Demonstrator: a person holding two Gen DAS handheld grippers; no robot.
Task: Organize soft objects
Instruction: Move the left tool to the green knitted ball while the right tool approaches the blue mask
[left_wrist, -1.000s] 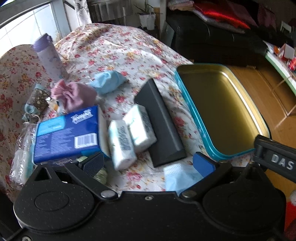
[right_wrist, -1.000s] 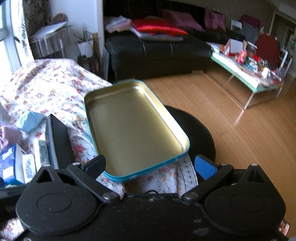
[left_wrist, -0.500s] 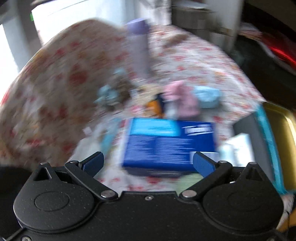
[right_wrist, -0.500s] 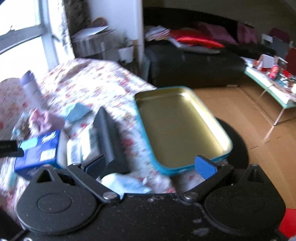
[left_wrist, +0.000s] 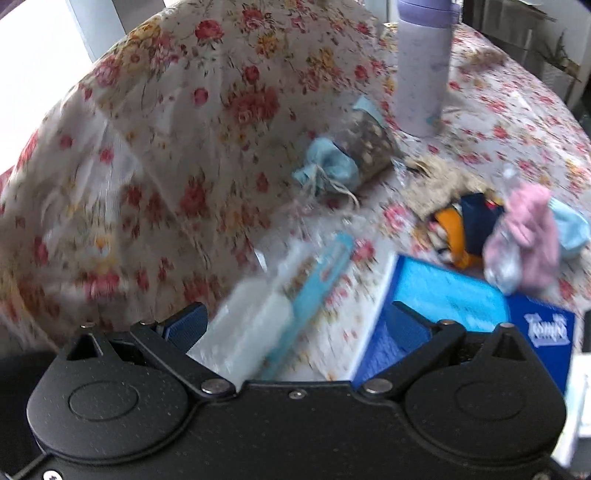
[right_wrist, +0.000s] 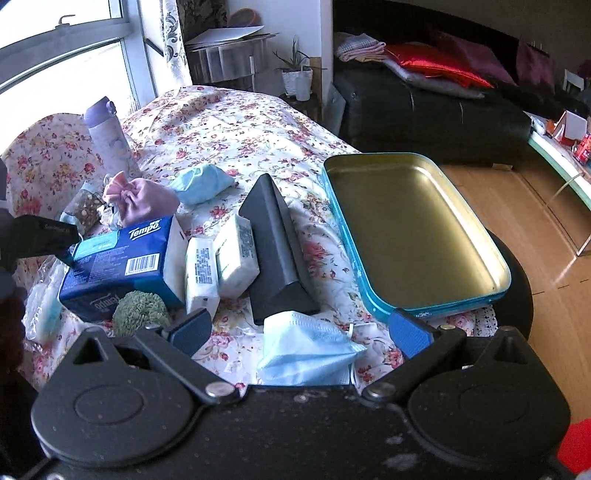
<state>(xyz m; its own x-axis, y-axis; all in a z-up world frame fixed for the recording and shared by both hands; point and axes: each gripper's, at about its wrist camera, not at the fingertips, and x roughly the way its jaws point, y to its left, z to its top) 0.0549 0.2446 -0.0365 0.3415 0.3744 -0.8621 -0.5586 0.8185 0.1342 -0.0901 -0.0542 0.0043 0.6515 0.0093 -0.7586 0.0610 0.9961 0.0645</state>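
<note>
My left gripper (left_wrist: 297, 323) is open low over a clear plastic bag (left_wrist: 258, 325) with white contents and a blue strip, which lies between its fingers. The blue Tempo tissue box (left_wrist: 443, 295) lies by its right finger. Behind are a pink pouch (left_wrist: 532, 236) and a small blue-tied sachet (left_wrist: 343, 166). My right gripper (right_wrist: 301, 330) is open, with a folded blue face mask (right_wrist: 306, 350) on the cloth between its fingers. Two white tissue packs (right_wrist: 201, 273) lean beside the Tempo box (right_wrist: 122, 262). The gold tin (right_wrist: 443, 306) with a teal rim sits empty at the right.
A black case (right_wrist: 277, 254) lies between the tissue packs and the tin. A purple bottle (right_wrist: 107, 136) stands at the back left of the floral cloth (right_wrist: 240, 122). A green scrubber (right_wrist: 140, 314) sits before the Tempo box. A black sofa (right_wrist: 424, 110) and wooden floor lie beyond.
My left gripper has swung left, from the tin and tissue packs to the plastic bag by the Tempo box. My right gripper has turned left, and the mask now lies between its fingers.
</note>
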